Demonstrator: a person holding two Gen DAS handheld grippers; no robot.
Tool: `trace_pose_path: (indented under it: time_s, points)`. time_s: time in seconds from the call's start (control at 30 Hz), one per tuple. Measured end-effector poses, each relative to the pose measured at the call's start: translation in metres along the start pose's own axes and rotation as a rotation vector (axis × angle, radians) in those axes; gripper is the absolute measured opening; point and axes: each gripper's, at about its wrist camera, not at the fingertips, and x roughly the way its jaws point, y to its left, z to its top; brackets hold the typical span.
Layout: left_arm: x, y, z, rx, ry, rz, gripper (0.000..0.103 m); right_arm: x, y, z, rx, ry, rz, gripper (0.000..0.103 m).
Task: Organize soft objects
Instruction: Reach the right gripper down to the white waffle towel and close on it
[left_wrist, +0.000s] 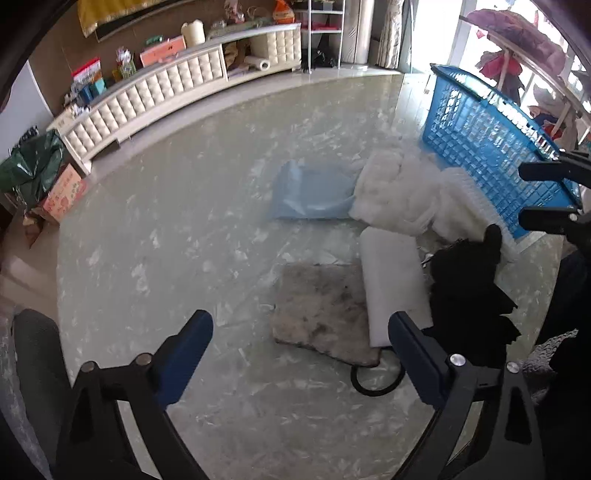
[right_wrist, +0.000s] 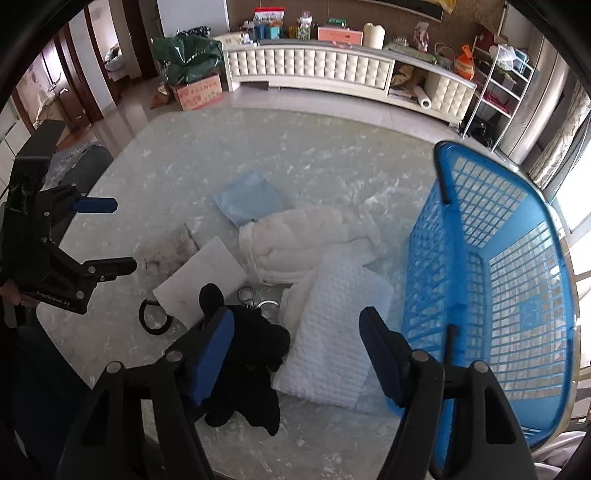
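Between the two tools, on the pale marbled counter (right_wrist: 184, 155), lies the stock of soft objects, with the blue basket (right_wrist: 517, 258) standing at the counter's right edge, empty as far as its mesh shows.

Right tool (right_wrist: 295, 350): fingers spread, nothing pinched. Directly under and ahead of it sit a black plush item (right_wrist: 251, 343), touching the left finger's pad in this view, and a white quilted pad (right_wrist: 332, 325) just beside it, reaching up against the basket wall. The quilted pad's long axis runs away from the tool, roughly along its pointing line. By my reading the right tool is the nearer to both items and to the basket.

Left tool (left_wrist: 299, 347): fingers spread wide, empty. Ahead of it lies a grey, stained flat pad (left_wrist: 321, 314), between the fingertips in the left wrist view, with a white foam sheet (left_wrist: 391, 280) touching its right side. This tool is the nearer to those two.

Farther off: a bundled white fluffy cloth (left_wrist: 395, 192) and a light blue sheet (left_wrist: 310, 192), partly tucked under it.

Hard to make out: the black plush item's shape, a dark mass without detail; metal rings (right_wrist: 258, 299) at its far edge, attachment unclear; a black ring (right_wrist: 153, 317) partly under the foam sheet. Basket's near corner is cut off.
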Motion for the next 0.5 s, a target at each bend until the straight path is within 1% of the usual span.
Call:
trace_pose_path:
  time_s: [0.13,0.17,0.3,0.37,0.5]
  points:
    - [0.018,0.009,-0.002,-0.019,0.041,-0.005,0.095,0.007,0.002,0.003,-0.013,0.026,-0.032,0.067]
    - [0.023,0.012,-0.002,-0.023,0.051,-0.002,0.095,0.008,0.001,0.004,-0.012,0.029,-0.042,0.065]
    - [0.04,0.028,-0.002,-0.055,0.097,-0.006,0.095,0.01,-0.004,0.009,0.004,0.047,-0.044,0.065]
    - [0.041,0.029,0.0,-0.063,0.091,-0.033,0.095,0.014,-0.003,0.011,0.01,0.05,-0.044,0.062]
    - [0.045,0.022,0.003,-0.035,0.091,-0.043,0.095,0.022,-0.005,0.014,0.019,0.081,-0.08,0.06]
